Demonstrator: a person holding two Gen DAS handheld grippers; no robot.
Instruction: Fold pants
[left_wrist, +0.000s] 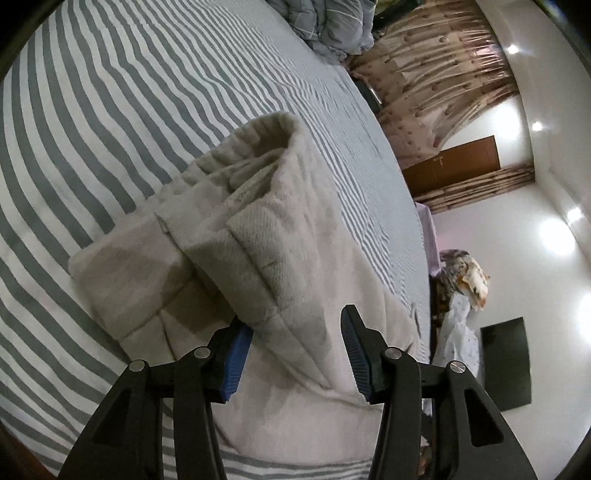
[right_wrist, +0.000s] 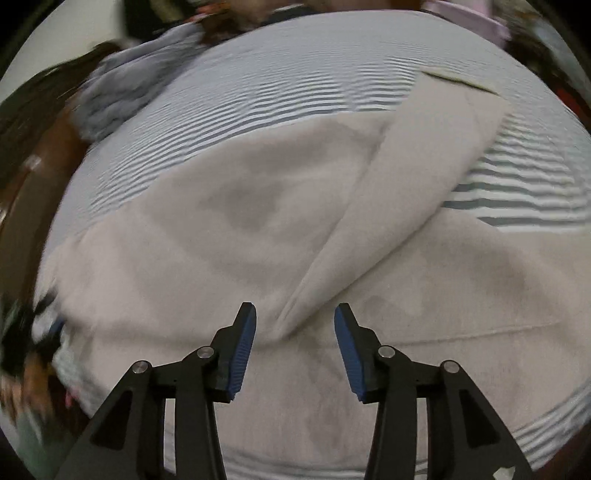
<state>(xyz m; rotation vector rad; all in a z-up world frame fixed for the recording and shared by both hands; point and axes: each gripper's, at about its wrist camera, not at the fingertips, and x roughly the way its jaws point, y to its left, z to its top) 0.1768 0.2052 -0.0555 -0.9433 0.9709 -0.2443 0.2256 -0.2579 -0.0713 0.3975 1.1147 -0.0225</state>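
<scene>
Cream fleece pants (left_wrist: 266, 258) lie on a bed with a grey-and-white striped sheet (left_wrist: 110, 110). In the left wrist view the elastic waistband (left_wrist: 258, 140) gapes open at the far end, with a folded layer on top. My left gripper (left_wrist: 295, 328) is open, its jaws astride a fold of the pants, nothing clamped. In the right wrist view the pants (right_wrist: 240, 240) spread wide with one leg (right_wrist: 424, 166) reaching to the upper right. My right gripper (right_wrist: 293, 325) is open just above a crease in the fabric. That view is blurred.
A grey quilt (left_wrist: 332, 22) is bunched at the head of the bed and shows again in the right wrist view (right_wrist: 122, 92). The bed's edge (left_wrist: 424, 229) runs along the right, with patterned curtains (left_wrist: 436, 81), a brown door (left_wrist: 454, 166) and a cluttered chair (left_wrist: 465, 280) beyond.
</scene>
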